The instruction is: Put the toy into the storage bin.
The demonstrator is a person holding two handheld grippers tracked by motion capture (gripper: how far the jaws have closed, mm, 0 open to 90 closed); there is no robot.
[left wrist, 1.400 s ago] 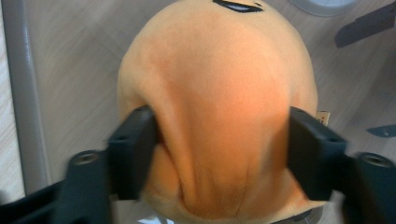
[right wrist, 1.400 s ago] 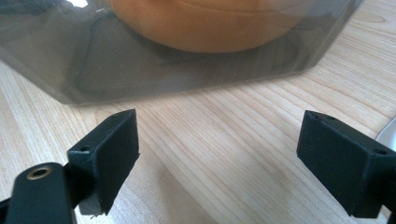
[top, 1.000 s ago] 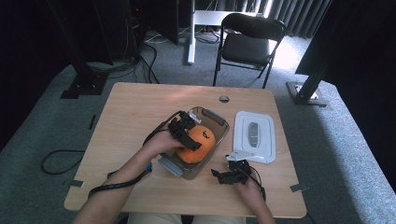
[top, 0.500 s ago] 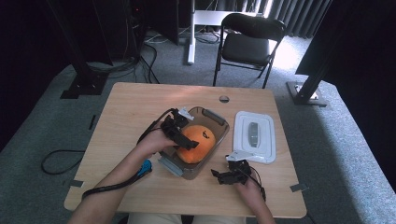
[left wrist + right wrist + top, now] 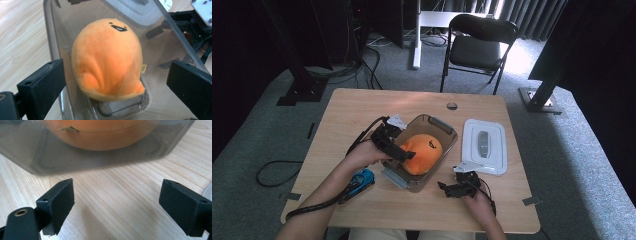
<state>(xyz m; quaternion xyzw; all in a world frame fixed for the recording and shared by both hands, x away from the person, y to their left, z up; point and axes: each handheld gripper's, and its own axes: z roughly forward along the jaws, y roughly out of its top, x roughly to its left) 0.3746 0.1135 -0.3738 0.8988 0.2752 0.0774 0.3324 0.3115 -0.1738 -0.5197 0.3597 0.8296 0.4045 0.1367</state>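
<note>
Orange plush (image 5: 107, 57) in clear container (image 5: 443, 131), left tongs (image 5: 112, 87) spread around it.

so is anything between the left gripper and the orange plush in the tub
Nothing visible does. The left gripper stands open over the clear tub, its jaws apart on either side of the orange plush with no object between. The white lid lies off to the side on the table.

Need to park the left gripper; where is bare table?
Free: the far-left table beyond the bin, and the front edge by the blue toy. Crowded: the strip between bin and lid, where the right gripper sits.
</note>
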